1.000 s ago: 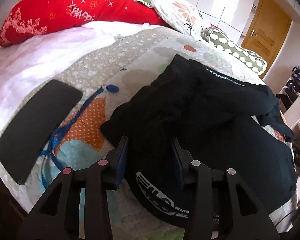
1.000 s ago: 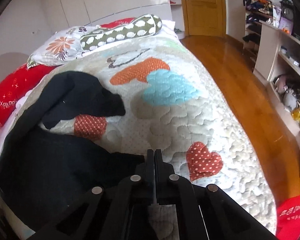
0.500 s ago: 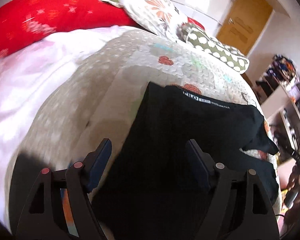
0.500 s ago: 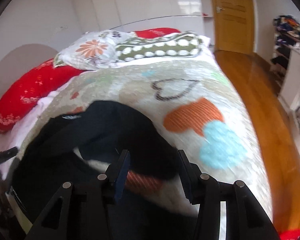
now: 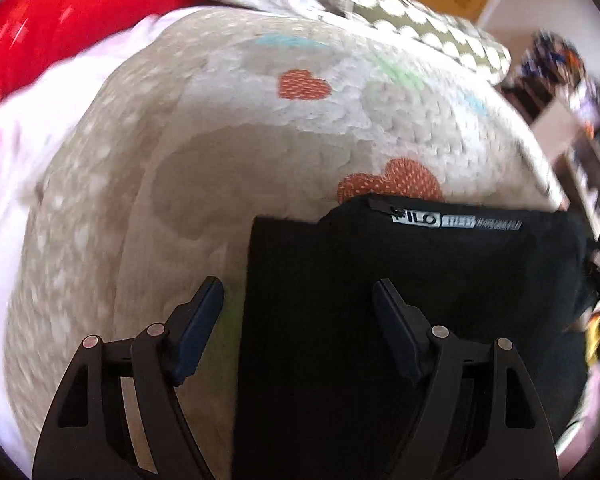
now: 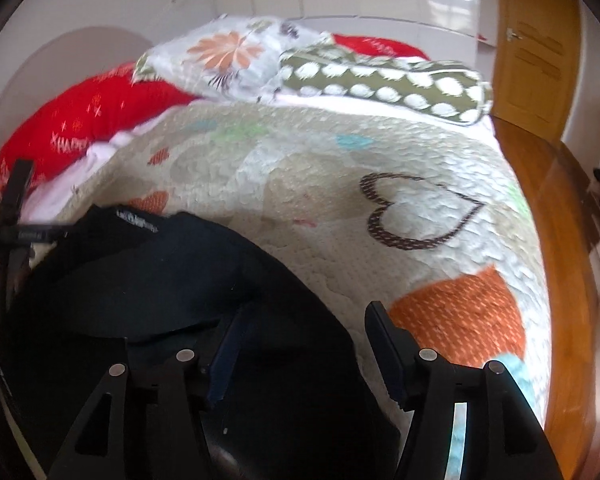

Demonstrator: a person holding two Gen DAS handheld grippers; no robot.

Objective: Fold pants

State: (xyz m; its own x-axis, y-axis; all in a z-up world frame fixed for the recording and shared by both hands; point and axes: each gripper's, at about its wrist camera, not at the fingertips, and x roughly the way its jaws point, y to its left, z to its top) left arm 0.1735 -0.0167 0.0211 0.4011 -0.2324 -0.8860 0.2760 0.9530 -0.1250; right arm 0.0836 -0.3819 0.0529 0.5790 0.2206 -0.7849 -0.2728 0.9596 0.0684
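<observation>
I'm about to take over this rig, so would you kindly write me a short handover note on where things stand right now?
Left gripper: open, holding nothing, above the left edge of the black pants.
Right gripper: jaws opening, nothing gripped, above the pants' right edge.
Pants: lying on the quilt, already doubled over, with the white-lettered label along the far edge.
Done: at least one fold, both grippers free of the cloth.
Left: the right side looks rumpled and rounded; smooth it, then probably fold once more into a compact stack.

Black pants (image 5: 400,320), heart-patterned beige quilt (image 5: 228,128), red pillow (image 6: 92,120).
</observation>
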